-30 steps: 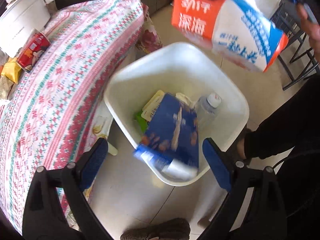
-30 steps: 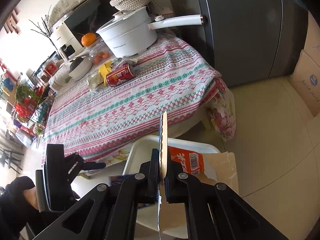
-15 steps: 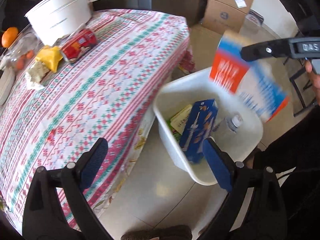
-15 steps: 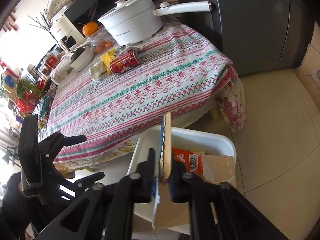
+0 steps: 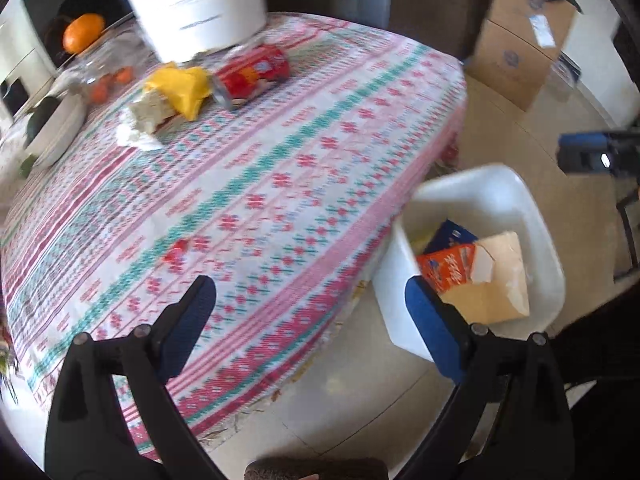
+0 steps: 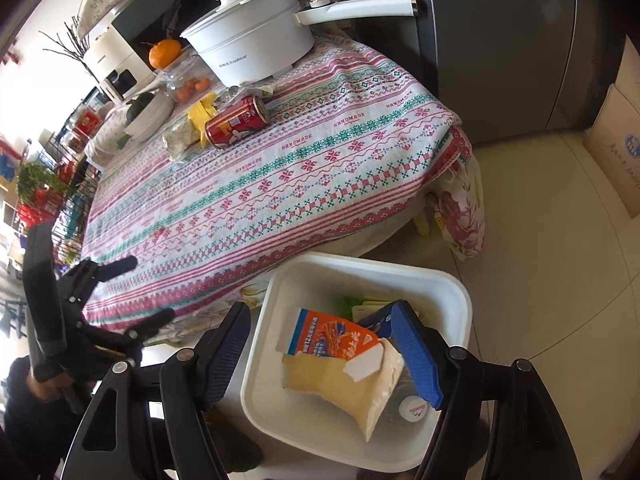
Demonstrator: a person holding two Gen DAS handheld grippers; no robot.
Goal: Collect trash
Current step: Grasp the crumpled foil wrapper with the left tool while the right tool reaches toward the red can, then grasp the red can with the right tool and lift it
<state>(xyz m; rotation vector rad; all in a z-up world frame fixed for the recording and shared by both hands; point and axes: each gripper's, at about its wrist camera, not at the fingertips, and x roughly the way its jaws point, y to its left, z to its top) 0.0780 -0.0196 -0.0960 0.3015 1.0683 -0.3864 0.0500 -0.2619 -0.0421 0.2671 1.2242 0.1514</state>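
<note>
A white bin (image 6: 448,284) stands on the floor beside the table; it also shows in the left wrist view (image 5: 536,236). In it lie a flattened orange-and-tan carton (image 6: 340,364), a blue box (image 6: 378,316) and a plastic bottle (image 6: 412,408). My right gripper (image 6: 324,356) is open and empty just above the bin. My left gripper (image 5: 310,328) is open and empty over the table's near edge. On the patterned tablecloth (image 5: 256,184) lie a red can (image 5: 252,76), a yellow wrapper (image 5: 180,88) and crumpled paper scraps (image 5: 140,124).
A white pot (image 6: 248,44) with a long handle stands at the table's far end, with an orange (image 6: 164,52), a bag of small fruit and white bowls (image 6: 148,116) beside it. Cardboard boxes (image 5: 520,36) and a grey fridge (image 6: 500,40) stand beyond.
My right gripper opened and let the orange carton fall into the bin. My left gripper swung left, from over the bin to the table's edge.
</note>
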